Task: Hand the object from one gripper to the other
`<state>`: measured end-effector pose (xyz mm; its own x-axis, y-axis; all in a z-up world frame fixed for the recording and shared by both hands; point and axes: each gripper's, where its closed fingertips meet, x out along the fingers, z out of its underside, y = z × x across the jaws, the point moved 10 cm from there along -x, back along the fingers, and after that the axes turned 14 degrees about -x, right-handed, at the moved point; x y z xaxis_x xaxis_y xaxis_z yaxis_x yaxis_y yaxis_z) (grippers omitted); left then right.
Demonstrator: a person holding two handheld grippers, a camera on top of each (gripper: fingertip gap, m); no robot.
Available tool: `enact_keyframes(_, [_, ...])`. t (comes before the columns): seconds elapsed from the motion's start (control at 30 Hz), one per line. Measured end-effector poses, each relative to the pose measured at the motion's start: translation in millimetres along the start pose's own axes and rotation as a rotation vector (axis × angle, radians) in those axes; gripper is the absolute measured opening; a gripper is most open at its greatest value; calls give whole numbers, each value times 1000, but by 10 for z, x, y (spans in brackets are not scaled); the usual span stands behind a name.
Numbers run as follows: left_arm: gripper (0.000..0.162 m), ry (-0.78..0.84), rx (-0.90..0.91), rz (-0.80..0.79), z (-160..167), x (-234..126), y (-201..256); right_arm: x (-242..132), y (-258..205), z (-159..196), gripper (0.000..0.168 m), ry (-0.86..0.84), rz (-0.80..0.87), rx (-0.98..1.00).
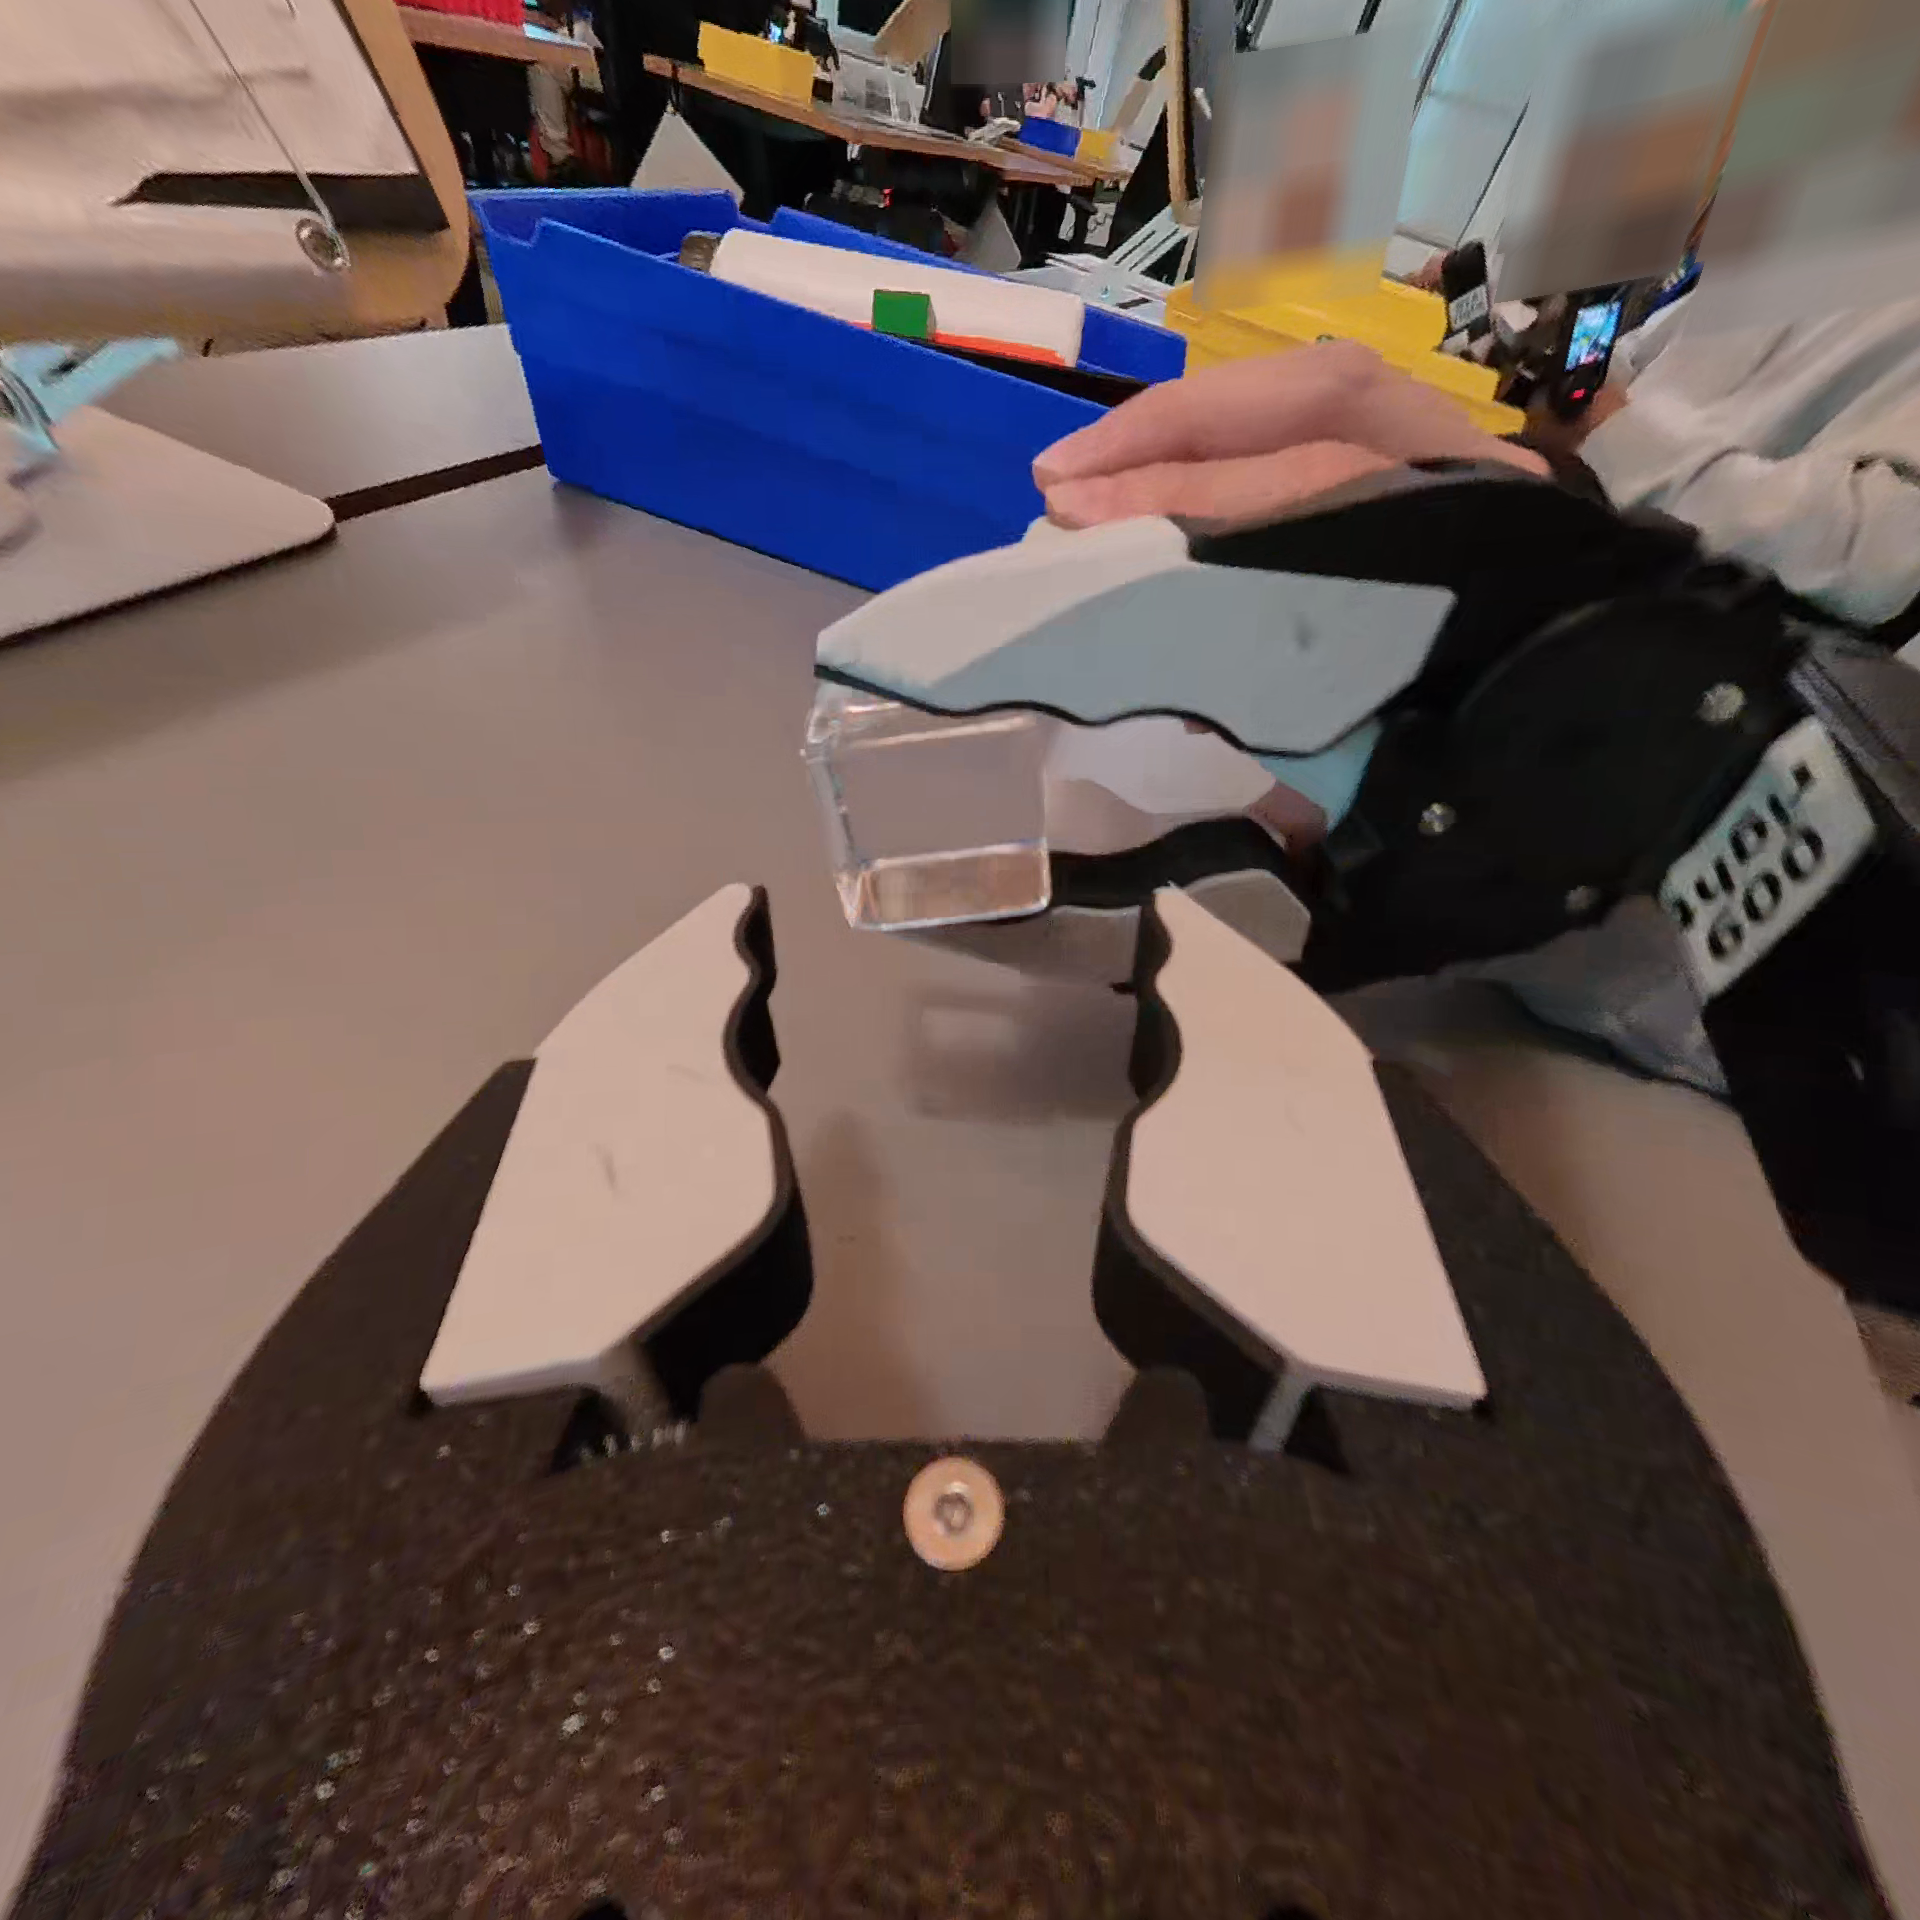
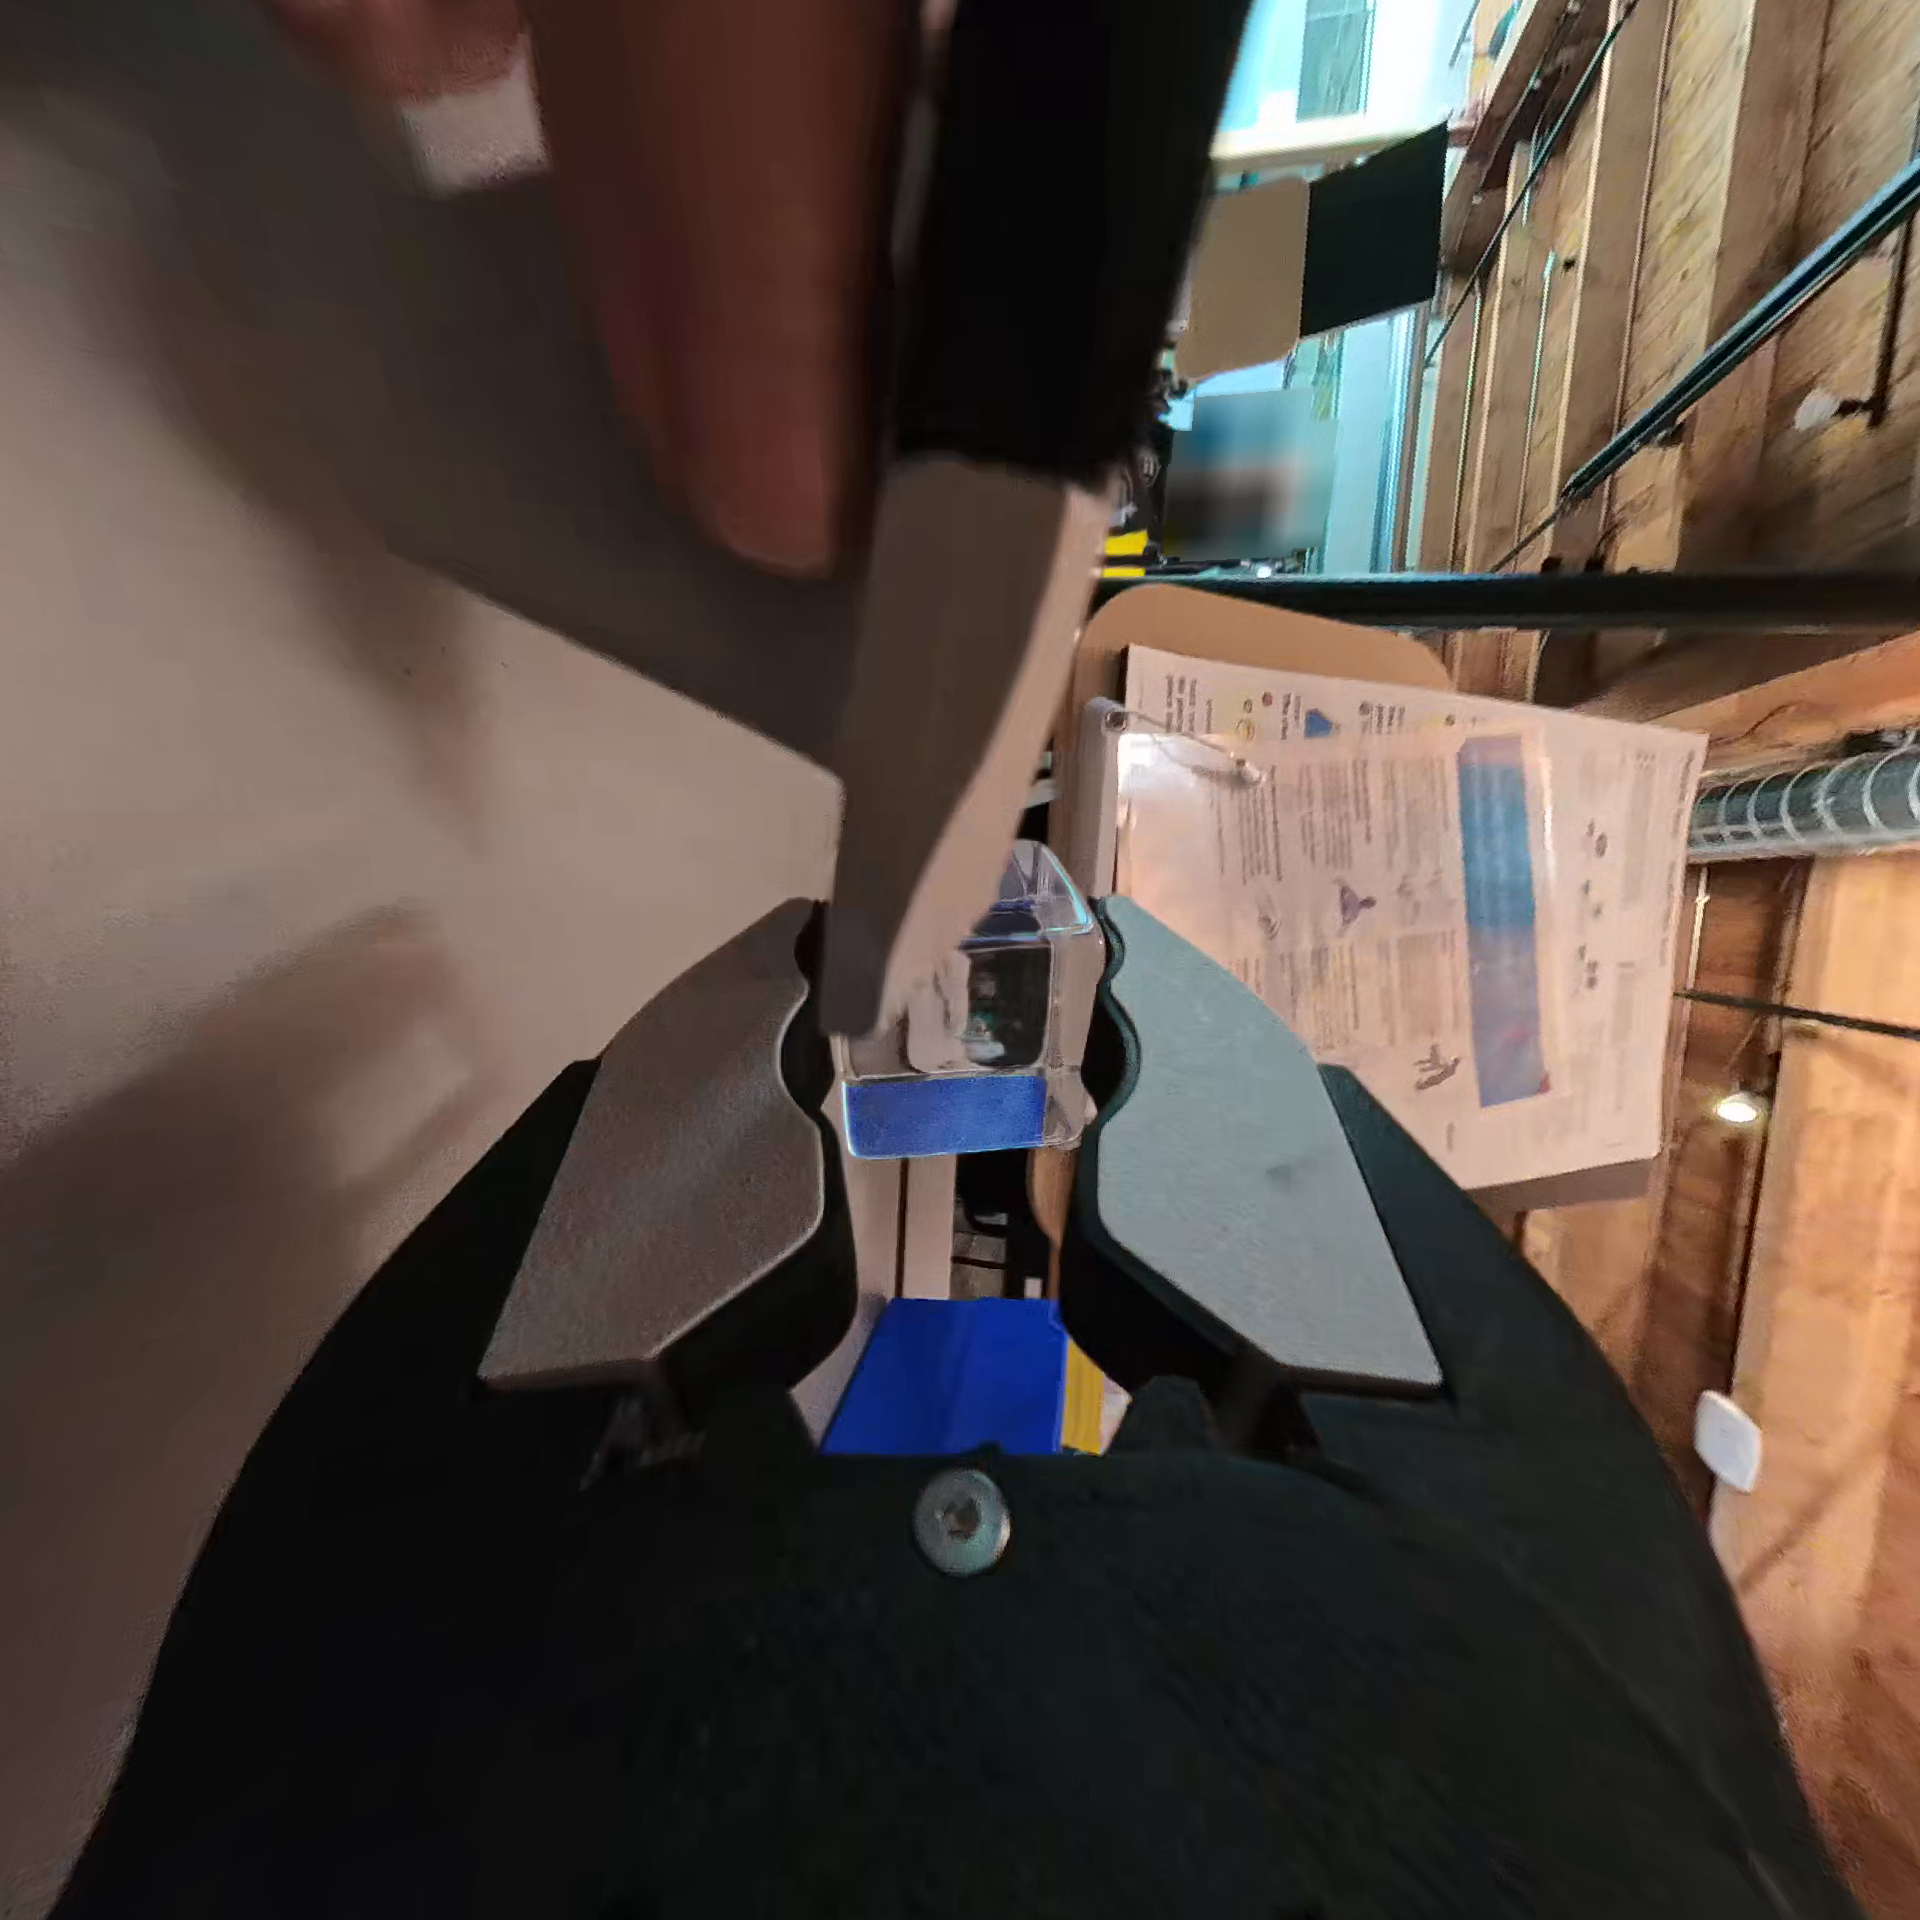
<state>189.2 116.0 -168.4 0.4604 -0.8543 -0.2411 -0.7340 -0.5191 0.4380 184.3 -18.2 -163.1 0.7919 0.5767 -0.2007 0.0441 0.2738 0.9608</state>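
A clear plastic cube [image 1: 930,810] is held above the grey table [image 1: 395,790]. My right gripper [image 1: 940,779] comes in from the right, turned on its side, and is shut on the cube, one finger above it and one below. In the right wrist view the cube [image 2: 966,1049] sits between the right gripper's [image 2: 956,935] fingertips. My left gripper [image 1: 954,899] is open and empty, and the cube hangs just past its fingertips. One left finger [image 2: 956,748] reaches down to the cube's left side in the right wrist view.
A blue bin [image 1: 790,447] holding a white roll and a green block stands behind the cube, with a yellow bin [image 1: 1340,322] to its right. A flat stand base [image 1: 135,520] lies at the left. A person's hand [image 1: 1247,436] rests on the right gripper. A laminated sheet [image 2: 1403,935] hangs on a board. Both grippers' tips are close together, under 4 cm apart.
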Motion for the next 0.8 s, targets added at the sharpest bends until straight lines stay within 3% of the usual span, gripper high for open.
enact_keyframes(0.03, [67, 8, -12, 5, 1, 7, 5, -5, 2, -40, 46, 0, 0, -16])
enact_keyframes(0.17, [44, 45, -17, 16, 4, -4, 6, -30, 12, -139, 46, 21, 24, -39])
enact_keyframes(0.23, [43, 29, -31, 35, -13, -14, -9, -38, 15, -127, 46, 55, 23, 5])
enact_keyframes(0.3, [43, 32, -15, 63, -22, -34, -16, -62, 28, -66, 45, 168, 5, 160])
enact_keyframes(0.37, [42, 57, 11, 112, -35, -77, -42, -126, 112, 63, 63, 358, -11, 460])
enact_keyframes(0.53, [42, 153, -41, 279, -103, -231, -160, -145, 224, 510, 59, 866, -293, 1204])
enact_keyframes(0.63, [42, 151, -15, 353, -111, -272, -164, -101, 142, 605, 40, 962, -353, 1350])
enact_keyframes(0.8, [42, 119, 90, 425, -84, -255, -49, -60, 86, 480, 43, 987, -477, 1358])
